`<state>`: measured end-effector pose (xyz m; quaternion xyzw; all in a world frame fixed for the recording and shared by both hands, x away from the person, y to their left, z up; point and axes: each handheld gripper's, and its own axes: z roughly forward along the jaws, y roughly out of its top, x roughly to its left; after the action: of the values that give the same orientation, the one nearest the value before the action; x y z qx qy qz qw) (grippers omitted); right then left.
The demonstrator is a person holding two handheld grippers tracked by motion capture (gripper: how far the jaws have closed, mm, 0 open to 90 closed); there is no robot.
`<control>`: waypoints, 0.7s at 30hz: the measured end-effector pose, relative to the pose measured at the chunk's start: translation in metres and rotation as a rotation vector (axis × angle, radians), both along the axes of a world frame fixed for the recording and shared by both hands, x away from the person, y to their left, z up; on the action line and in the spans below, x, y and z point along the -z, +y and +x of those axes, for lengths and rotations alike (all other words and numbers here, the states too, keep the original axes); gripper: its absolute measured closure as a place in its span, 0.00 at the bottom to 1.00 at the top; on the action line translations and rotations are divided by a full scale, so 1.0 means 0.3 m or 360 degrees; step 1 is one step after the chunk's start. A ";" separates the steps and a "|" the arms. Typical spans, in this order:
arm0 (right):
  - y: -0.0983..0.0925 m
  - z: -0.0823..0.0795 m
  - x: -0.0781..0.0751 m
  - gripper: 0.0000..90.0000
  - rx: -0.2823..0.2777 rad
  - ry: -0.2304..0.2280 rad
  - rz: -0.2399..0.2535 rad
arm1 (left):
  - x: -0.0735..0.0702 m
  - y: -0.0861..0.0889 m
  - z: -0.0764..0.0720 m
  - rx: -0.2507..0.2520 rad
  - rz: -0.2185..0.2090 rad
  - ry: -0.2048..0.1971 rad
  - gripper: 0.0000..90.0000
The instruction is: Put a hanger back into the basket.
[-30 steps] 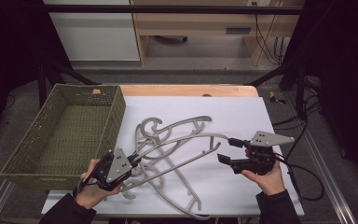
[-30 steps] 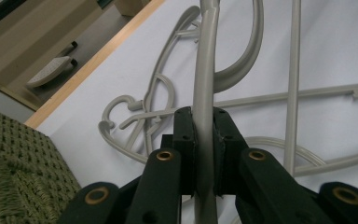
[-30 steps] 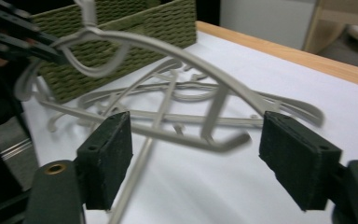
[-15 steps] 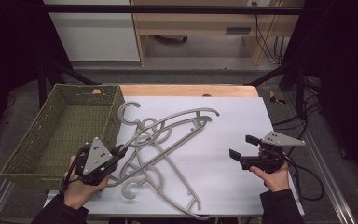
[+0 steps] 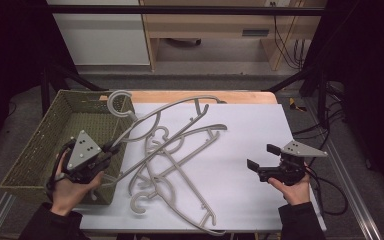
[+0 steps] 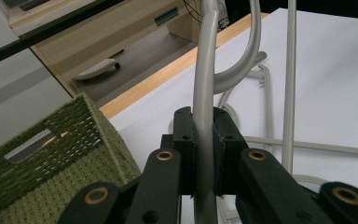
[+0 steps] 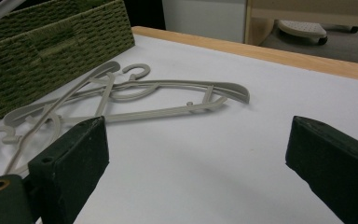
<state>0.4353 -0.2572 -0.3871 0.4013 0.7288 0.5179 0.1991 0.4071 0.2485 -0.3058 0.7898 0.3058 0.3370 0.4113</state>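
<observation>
Currently we find the left gripper point(image 5: 111, 148) clenched on one bar of a grey hanger point(image 5: 172, 112), near the table's point(image 5: 250, 125) left edge and just beside the near right corner of the green woven basket point(image 5: 40, 145). In the left gripper view the bar runs straight up between the two black pads point(image 6: 185, 140), which press on it from both sides, so we judge the grasp firm. The held hanger is lifted and tilted: its long axis runs from the gripper up and away toward the table's far edge, with its hook point(image 5: 117, 102) hanging over the basket's far right corner. We judge that the coming move turns on this relation: the basket lies directly to the left of the held hanger, so a short swing toward the left edge would bring it over the basket's opening. Two further hangers point(image 5: 180, 165) lie flat and crossed on the white table, between the two hands and nearer the left one. The right gripper point(image 5: 266, 157) hovers near the table's right edge, well apart from all the hangers; its jaws have just been opening and now stand wide, released, with nothing but bare table between them. We note that the lying hangers overlap, which could cause snagging.
</observation>
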 end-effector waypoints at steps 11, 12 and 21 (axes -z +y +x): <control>-0.001 -0.002 -0.001 0.06 0.0008 -0.0002 -0.0012 | -0.085 0.103 0.113 -0.0090 0.0115 0.0025 0.91; -0.001 -0.002 -0.001 0.06 0.0008 -0.0002 -0.0012 | -0.085 0.103 0.113 -0.0090 0.0115 0.0025 0.91; 0.000 -0.001 0.000 0.06 0.0015 -0.0005 -0.0015 | -0.083 0.225 0.197 -0.0115 0.0149 0.0044 0.91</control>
<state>0.4350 -0.2572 -0.3871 0.4030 0.7291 0.5140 0.2046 0.4663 0.3161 -0.2809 0.8012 0.3236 0.3545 0.3572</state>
